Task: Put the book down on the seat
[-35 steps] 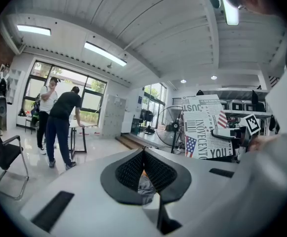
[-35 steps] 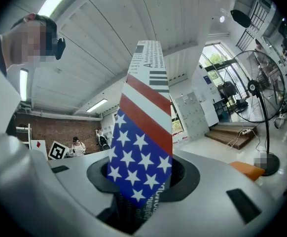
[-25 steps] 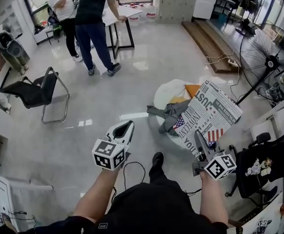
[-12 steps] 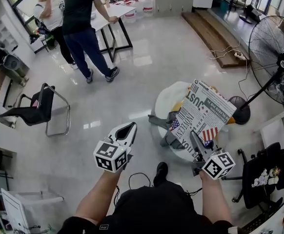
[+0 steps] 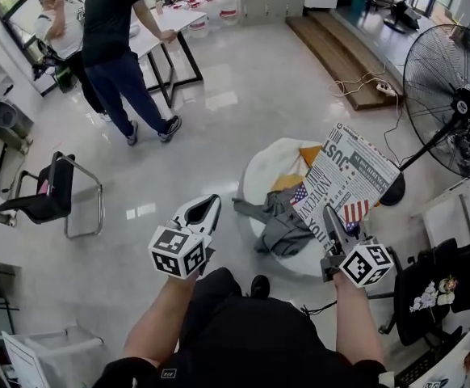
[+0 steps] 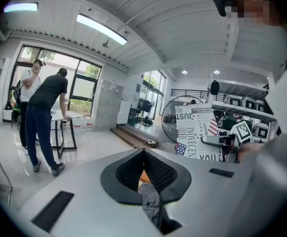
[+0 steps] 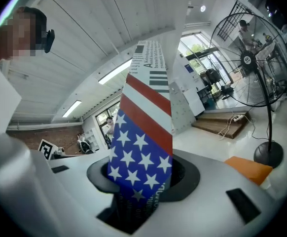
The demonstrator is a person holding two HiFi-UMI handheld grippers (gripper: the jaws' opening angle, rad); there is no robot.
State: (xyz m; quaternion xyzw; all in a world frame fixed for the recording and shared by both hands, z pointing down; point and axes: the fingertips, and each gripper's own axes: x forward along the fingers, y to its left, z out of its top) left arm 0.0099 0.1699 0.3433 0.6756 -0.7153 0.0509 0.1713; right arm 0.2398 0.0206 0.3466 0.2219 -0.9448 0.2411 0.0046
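My right gripper [image 5: 332,219] is shut on the lower edge of the book [image 5: 353,176], whose cover shows newspaper print and a stars-and-stripes flag. It holds the book upright, above the right side of a round white seat [image 5: 269,162] on the floor. Grey clothing [image 5: 283,225] and an orange cushion [image 5: 309,153] lie on the seat. In the right gripper view the book [image 7: 146,132] rises from between the jaws of the right gripper [image 7: 136,184]. My left gripper [image 5: 209,206] is shut with nothing in it, left of the seat. The left gripper view shows the left gripper [image 6: 143,152] and the book [image 6: 197,137] at right.
A large standing fan [image 5: 453,103] is to the right of the seat. A black office chair [image 5: 437,285] stands at the near right and a black metal-frame chair [image 5: 53,196] at the left. Two people [image 5: 114,47] stand by a table [image 5: 158,32] at the back left.
The seat has come nearer and now lies just beyond both grippers, with the book over its right side. Both grippers kept their hold and spacing.
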